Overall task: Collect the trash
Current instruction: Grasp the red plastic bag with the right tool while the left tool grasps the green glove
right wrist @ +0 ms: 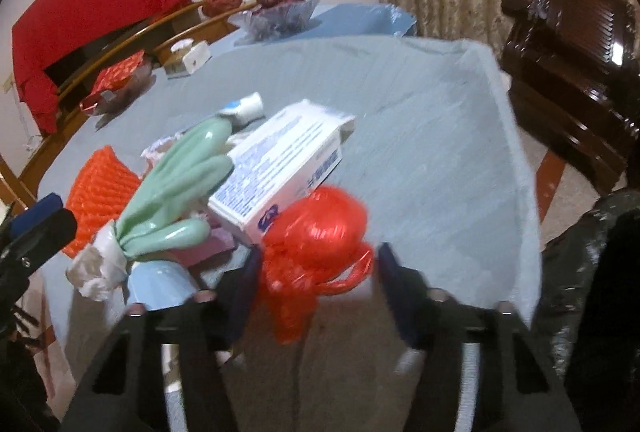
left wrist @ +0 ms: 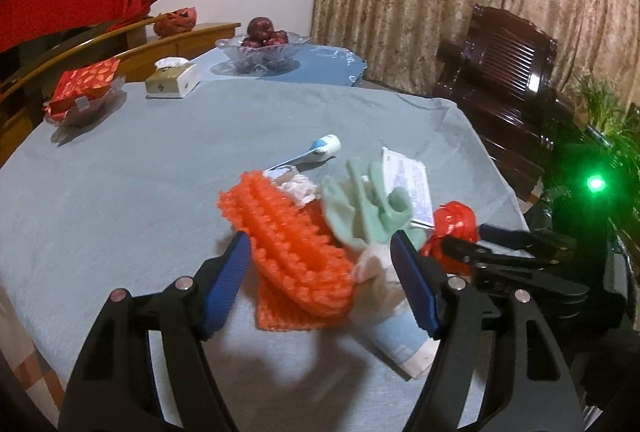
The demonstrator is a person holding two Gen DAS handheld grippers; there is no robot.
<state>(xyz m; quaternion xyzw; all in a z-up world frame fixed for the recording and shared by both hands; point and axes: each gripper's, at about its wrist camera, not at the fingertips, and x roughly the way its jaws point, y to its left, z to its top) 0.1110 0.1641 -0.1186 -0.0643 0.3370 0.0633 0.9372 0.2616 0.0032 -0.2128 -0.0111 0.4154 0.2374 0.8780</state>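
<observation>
A heap of trash lies on the grey tablecloth (left wrist: 120, 191). It holds an orange foam net (left wrist: 292, 248), a green rubber glove (left wrist: 360, 207), a white medicine box (right wrist: 288, 159), a pale blue paper cup (left wrist: 400, 336), a toothpaste tube (left wrist: 320, 147) and a knotted red plastic bag (right wrist: 320, 232). My left gripper (left wrist: 320, 284) is open with its jaws on either side of the orange net and glove cuff. My right gripper (right wrist: 316, 292) is open around the red bag, which also shows in the left wrist view (left wrist: 456, 224).
At the far side of the table stand a glass fruit bowl (left wrist: 260, 51), a tissue box (left wrist: 172, 81) and a dish with a red packet (left wrist: 84, 91). A dark wooden chair (left wrist: 500, 87) stands right of the table. A black bag (right wrist: 592, 272) hangs at the right edge.
</observation>
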